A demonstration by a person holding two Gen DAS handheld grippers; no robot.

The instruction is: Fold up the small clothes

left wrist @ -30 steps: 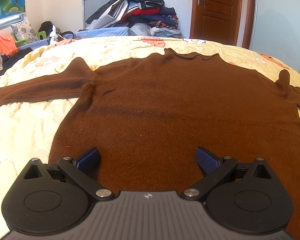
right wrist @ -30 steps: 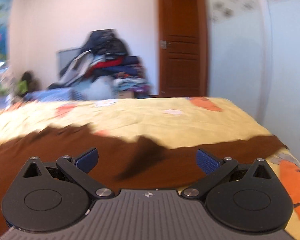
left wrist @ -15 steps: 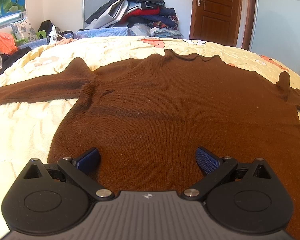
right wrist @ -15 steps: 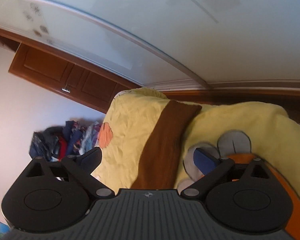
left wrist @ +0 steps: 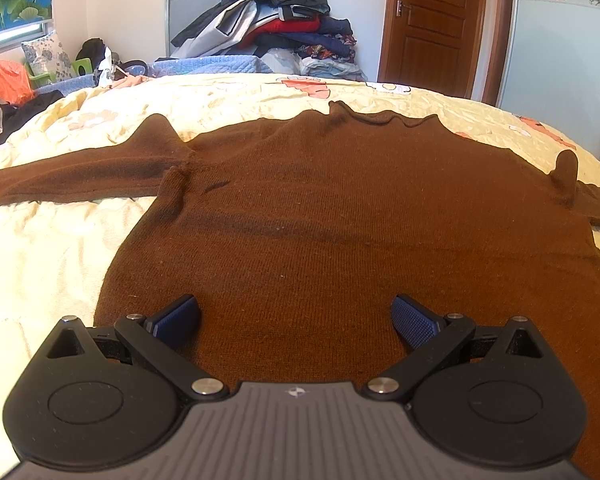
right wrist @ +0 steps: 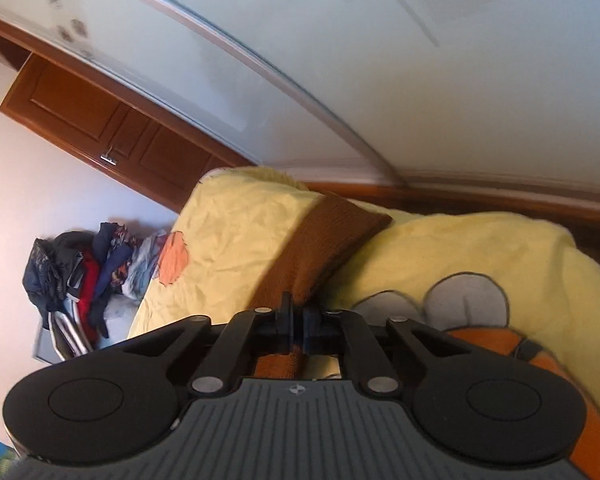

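- The brown sweater [left wrist: 340, 216] lies flat on the bed [left wrist: 44, 248], hem nearest the person, collar at the far side, so its body runs away from the left tool [left wrist: 296, 320] toward the door [left wrist: 432, 24].
- Its two sleeves stretch out sideways, across that line. The left sleeve [left wrist: 64, 180] lies straight out over the yellow quilt; the right sleeve [right wrist: 320, 248] reaches the right edge of the bed and its cuff droops over the side.
- The right tool [right wrist: 296, 328] is the one at that sleeve. Its fingers are brought together with the brown knit pinched between them, part-way along the sleeve, the cuff lying beyond the grip.
- The sleeve's long axis runs straight ahead of the right tool, toward the wardrobe [right wrist: 340, 40], so I judge the fold will mean carrying it back inward, over the chest.
- The left tool hovers low above the hem with its fingers spread wide and nothing between them. Whether the blue pads [left wrist: 178, 316] brush the knit I cannot tell.
- It sits nearest the hem's left half, well placed to pin the body down, and the left sleeve falls to it afterward.
- No fold looks made yet; the sweater is fully spread.
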